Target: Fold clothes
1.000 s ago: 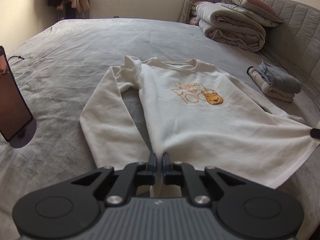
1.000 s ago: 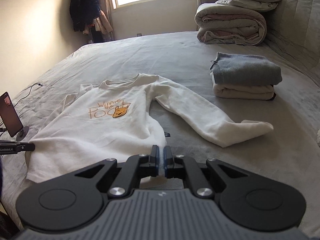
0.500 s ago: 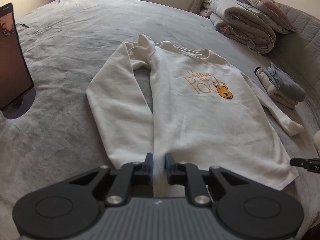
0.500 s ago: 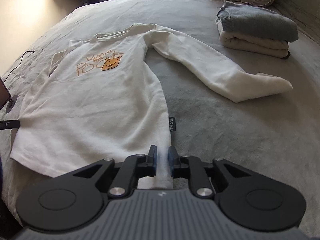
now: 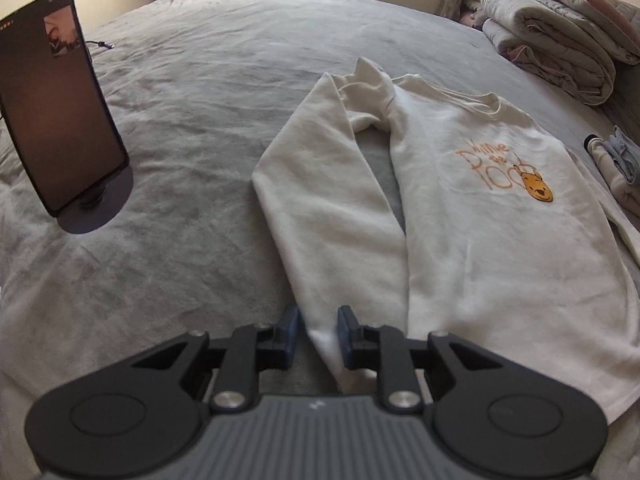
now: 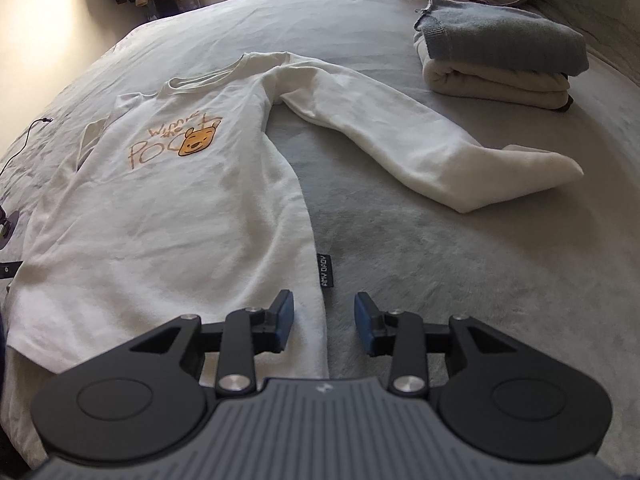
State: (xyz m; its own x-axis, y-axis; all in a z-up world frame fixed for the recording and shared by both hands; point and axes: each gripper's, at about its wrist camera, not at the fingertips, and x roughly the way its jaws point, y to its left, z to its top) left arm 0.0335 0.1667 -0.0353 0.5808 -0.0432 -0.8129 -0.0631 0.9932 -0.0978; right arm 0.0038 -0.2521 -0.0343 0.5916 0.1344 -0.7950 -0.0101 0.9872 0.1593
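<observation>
The left tool (image 5: pixel 317 334) was opening, pads apart around the sleeve cuff (image 5: pixel 320 332) of the cream sweatshirt (image 5: pixel 500 248); the right tool (image 6: pixel 324 320) stood partly open over its hem corner (image 6: pixel 308 320). The sweatshirt lay flat, print up, on the grey bed (image 5: pixel 200 120)

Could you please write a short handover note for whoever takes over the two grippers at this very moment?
Left gripper: jaws opening, cuff end of the sweatshirt's left sleeve between the pads, not gripped.
Right gripper: open, straddling the sweatshirt's bottom right hem corner, nothing gripped.
Sweatshirt lies face up and flat on the bed, right sleeve angled outward. Folded stack sits beyond it; phone on stand off to the left.
Done: garment spread out. Left: every fold, then stacking.
</observation>
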